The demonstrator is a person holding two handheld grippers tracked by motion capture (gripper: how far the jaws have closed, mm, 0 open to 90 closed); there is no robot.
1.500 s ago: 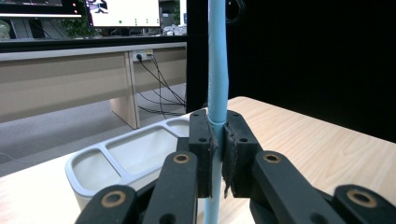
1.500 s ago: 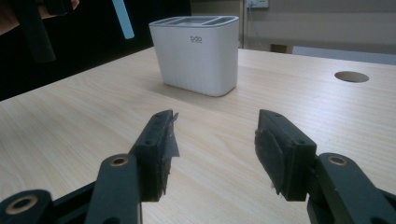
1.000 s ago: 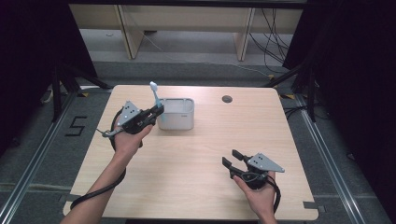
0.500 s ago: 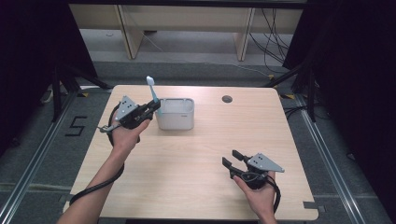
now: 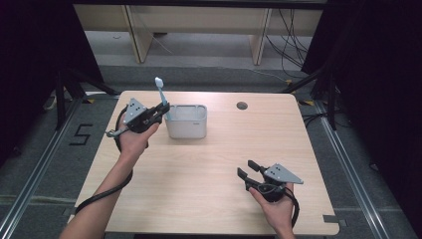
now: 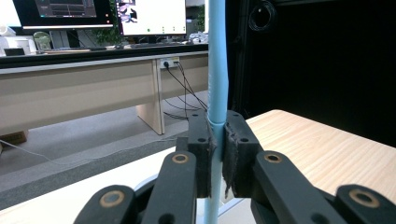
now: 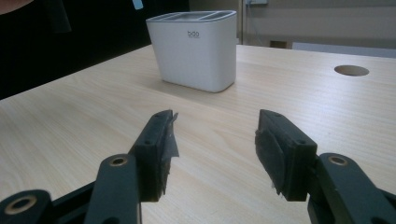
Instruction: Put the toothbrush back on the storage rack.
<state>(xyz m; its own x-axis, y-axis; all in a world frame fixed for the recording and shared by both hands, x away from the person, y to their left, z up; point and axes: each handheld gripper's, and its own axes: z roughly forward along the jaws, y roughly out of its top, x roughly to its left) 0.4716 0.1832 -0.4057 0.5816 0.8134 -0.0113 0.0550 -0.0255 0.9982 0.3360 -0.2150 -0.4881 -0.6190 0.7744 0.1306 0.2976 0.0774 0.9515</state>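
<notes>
I count one toothbrush (image 5: 160,94), pinched upright in my left gripper (image 5: 161,110) just beside the one white holder (image 5: 186,122) near the worktop's far edge. My right gripper (image 5: 247,171) rests spread and empty near the right front corner.

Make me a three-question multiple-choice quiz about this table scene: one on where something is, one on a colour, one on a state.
1. Where is the white holder?
A. far left part of the table
B. near right corner
C. on the floor

2. What colour is the toothbrush?
A. red
B. light blue
C. black

3. How are the right gripper jaws?
A. shut on the toothbrush
B. shut empty
C. open, empty

Answers: 1 A, the high view shows it beside the left gripper; 2 B, seen clamped upright in the left gripper view; 3 C, a wide gap shows bare wood.
</notes>
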